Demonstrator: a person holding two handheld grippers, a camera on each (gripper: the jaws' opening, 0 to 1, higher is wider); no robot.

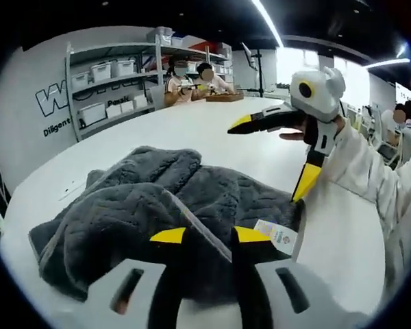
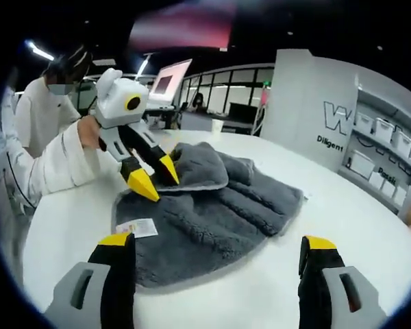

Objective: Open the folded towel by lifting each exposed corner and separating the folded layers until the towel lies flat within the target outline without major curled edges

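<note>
In the left gripper view, the left gripper [image 1: 202, 235] rises from six o'clock, its two yellow-tipped black jaws set narrowly together and pinching a piped edge of the grey towel [image 1: 157, 205] between them. The towel, thick and fleecy, lies bunched in folds on a white table [image 1: 192, 127], and a small white label [image 1: 275, 237] sits at the towel's edge toward four o'clock, just beside the jaws. Toward two o'clock the right gripper [image 1: 277, 154] hangs above the table with its jaws spread wide, gripping nothing, held by a hand in a white sleeve [image 1: 370, 171]. Toward eleven o'clock, well apart, shelves [image 1: 113, 79] hold white bins against a wall. In the right gripper view, the right gripper [image 2: 216, 241] shows its two jaws wide apart at seven and five o'clock, with the towel [image 2: 212, 212] spread on the table [image 2: 68, 226] between and beyond them. Toward ten o'clock the left gripper [image 2: 156, 177] grips a raised, turned-up flap of the towel, and the label [image 2: 138, 227] lies on the towel near eight o'clock. A person in white [image 2: 44, 110] stands at nine o'clock.
</note>
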